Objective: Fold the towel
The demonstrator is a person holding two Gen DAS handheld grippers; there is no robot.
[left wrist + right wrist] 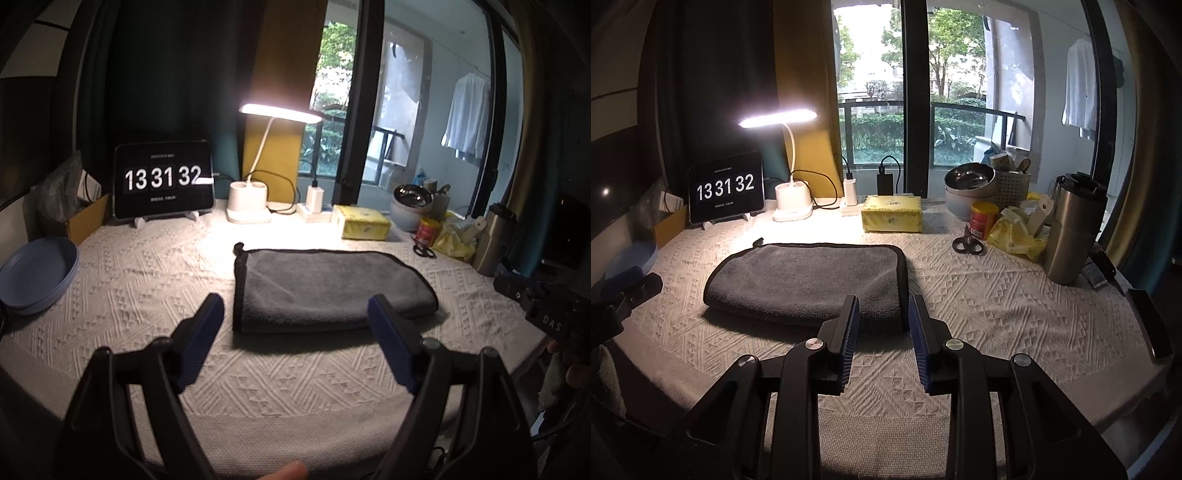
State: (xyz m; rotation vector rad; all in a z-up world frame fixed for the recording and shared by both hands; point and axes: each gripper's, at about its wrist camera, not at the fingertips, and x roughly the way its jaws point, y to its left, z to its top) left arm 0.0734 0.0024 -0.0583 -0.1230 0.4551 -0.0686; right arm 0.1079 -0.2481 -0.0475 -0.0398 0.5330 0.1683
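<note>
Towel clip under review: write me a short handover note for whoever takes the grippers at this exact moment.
Left gripper: open, empty, above the table in front of the towel.
Right gripper: partly open, empty, at the towel's near right corner; contact unclear.
Towel: grey, already folded at least once, lying flat mid-table on the white cloth.
Done: a fold is in place.
Left: perhaps one more fold; otherwise just withdraw.

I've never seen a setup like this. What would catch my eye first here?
Probably the lit lamp at the back of the table, glowing beside a clock that reads 13 31 32. Next, the grey towel lying folded mid-table on the white cloth. Nearest you, the left claw and right claw both stand open, holding nothing.
</note>
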